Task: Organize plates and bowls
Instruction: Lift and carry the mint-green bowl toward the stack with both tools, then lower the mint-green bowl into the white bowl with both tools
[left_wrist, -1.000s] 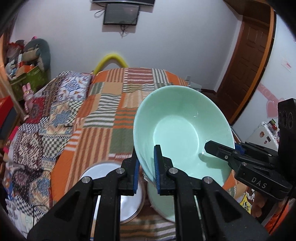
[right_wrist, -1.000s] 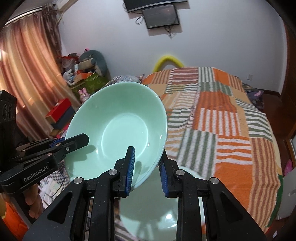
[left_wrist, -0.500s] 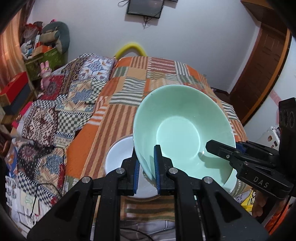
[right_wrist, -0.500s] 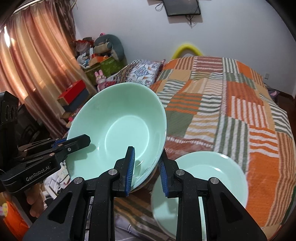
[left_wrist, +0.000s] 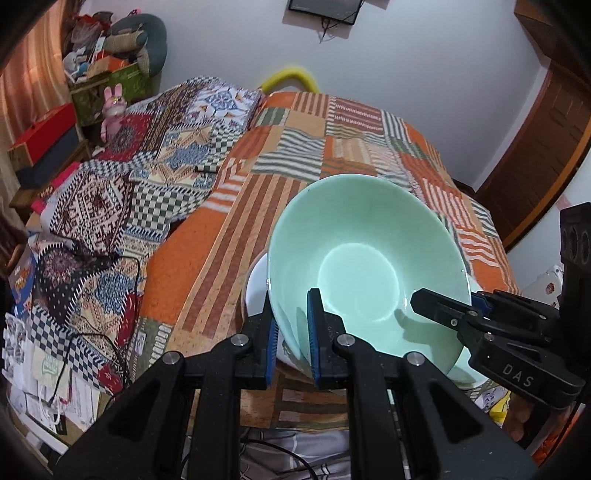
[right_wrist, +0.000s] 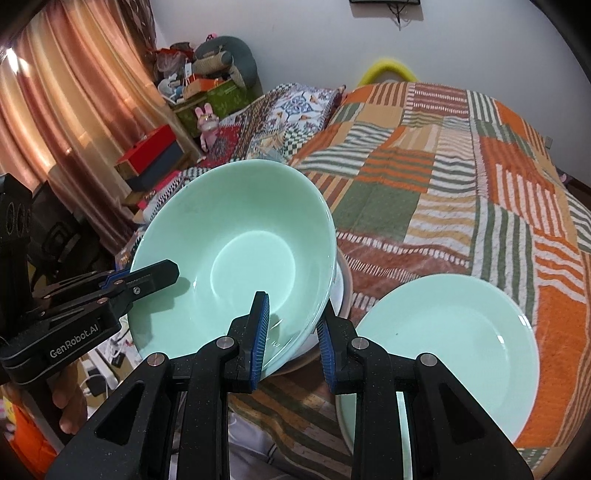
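Mint-green, the bowl (left_wrist: 364, 266) hangs tilted over a white dish (left_wrist: 255, 284) (beside a green plate (right_wrist: 447, 343)), both the left gripper (left_wrist: 290, 328) and right gripper (right_wrist: 293, 328) clamped on its rim.

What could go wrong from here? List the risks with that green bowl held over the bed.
1. The green bowl is tilted and pinched only at two rim spots by the left gripper and right gripper; it may slip if either loosens.
2. The white bowl sits right beneath; lowering off-centre could knock its rim.
3. The quilt is soft, so stacked dishes near the green plate could tip.
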